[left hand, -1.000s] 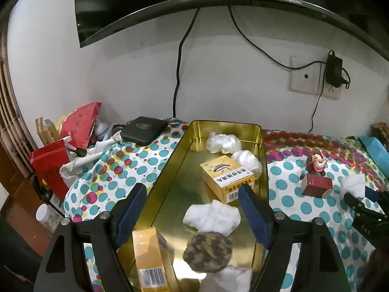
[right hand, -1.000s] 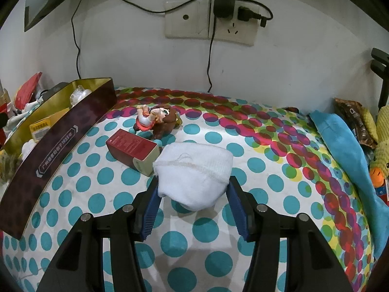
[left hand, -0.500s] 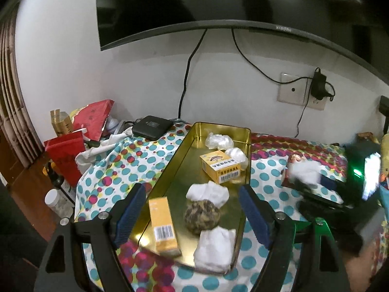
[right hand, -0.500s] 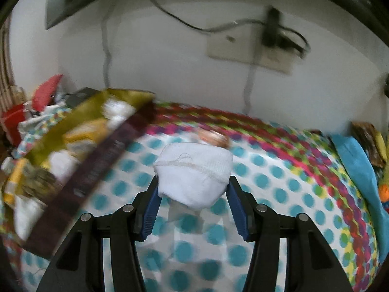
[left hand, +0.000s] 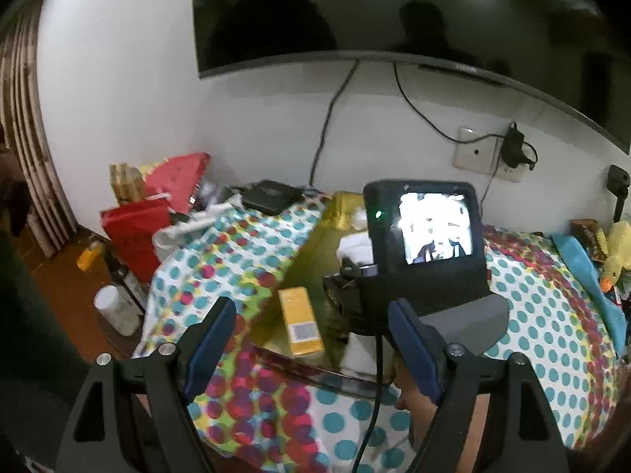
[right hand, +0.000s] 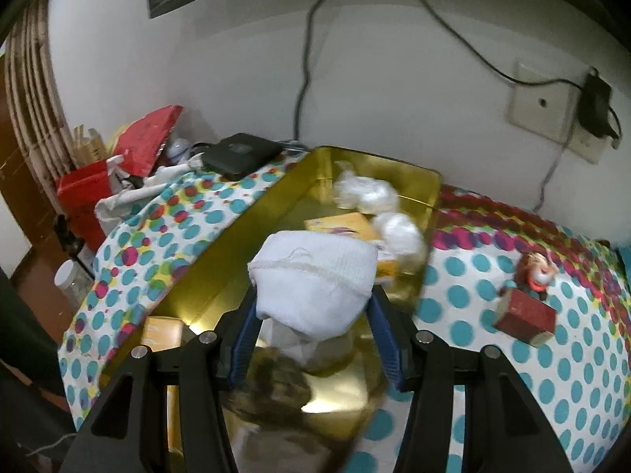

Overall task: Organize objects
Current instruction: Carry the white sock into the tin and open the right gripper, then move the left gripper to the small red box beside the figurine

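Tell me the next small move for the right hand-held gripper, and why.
Probably lower a little and open: the right hand-held gripper holds the white rolled cloth above the gold tray, over a free patch near the other white bundles.

the right tongs are carrying the white sock off the dotted worktop and over the gold tray; the left tongs are pulling back from it.
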A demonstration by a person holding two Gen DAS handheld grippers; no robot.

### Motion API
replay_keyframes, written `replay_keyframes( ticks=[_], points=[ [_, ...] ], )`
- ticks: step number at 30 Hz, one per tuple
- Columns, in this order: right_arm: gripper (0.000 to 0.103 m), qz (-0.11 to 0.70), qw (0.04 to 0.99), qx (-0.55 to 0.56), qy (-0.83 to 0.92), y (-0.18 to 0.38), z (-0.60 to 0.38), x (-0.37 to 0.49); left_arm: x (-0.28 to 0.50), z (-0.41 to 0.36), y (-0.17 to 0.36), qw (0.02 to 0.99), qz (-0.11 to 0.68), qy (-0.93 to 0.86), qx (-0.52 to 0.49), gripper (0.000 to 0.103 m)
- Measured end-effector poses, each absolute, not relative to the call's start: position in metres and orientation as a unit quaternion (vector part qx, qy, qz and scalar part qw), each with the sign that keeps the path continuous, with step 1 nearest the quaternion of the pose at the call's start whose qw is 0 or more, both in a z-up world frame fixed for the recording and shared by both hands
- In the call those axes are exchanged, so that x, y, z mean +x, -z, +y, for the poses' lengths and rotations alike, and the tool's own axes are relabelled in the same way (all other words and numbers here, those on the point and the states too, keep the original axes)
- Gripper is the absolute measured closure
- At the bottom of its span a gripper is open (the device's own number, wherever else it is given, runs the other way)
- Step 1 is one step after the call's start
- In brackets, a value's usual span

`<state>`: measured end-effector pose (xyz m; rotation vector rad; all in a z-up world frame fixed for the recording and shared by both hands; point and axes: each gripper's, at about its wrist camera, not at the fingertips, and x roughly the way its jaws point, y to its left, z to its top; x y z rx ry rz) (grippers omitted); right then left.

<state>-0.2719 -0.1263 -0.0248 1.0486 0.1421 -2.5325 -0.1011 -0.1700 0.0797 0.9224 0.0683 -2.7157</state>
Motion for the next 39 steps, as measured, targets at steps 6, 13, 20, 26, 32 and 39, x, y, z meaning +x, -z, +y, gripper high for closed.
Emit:
replay_keyframes(
  ticks=[6,13,20,26,32,39],
  points=[
    [0.052,0.061,0.187,0.38,0.904,0.023,-0.145,-0.277,-0.085,-0.178,-0.1,0.134,0.041,0.94,0.31,0.021],
    [0.042,0.06,0.182,0.405,0.894,0.027,-0.158,-0.284,-0.085,-0.162,-0.101,0.125,0.022,0.941,0.313,0.021],
    [0.004,0.062,0.185,0.399,0.896,0.022,-0.159,-0.28,-0.087,-0.158,-0.097,0.123,0.022,0.94,0.316,0.021],
    [0.003,0.063,0.179,0.399,0.897,0.021,-0.156,-0.277,-0.087,-0.156,-0.098,0.121,0.019,0.942,0.313,0.021],
    [0.001,0.023,0.184,0.34,0.922,-0.004,-0.127,-0.269,-0.083,-0.153,-0.1,0.119,0.018,0.946,0.301,0.021],
    [0.0,-0.02,0.146,0.325,0.934,-0.005,-0.052,-0.281,-0.087,-0.148,-0.095,0.072,0.031,0.958,0.277,0.021]
  ],
)
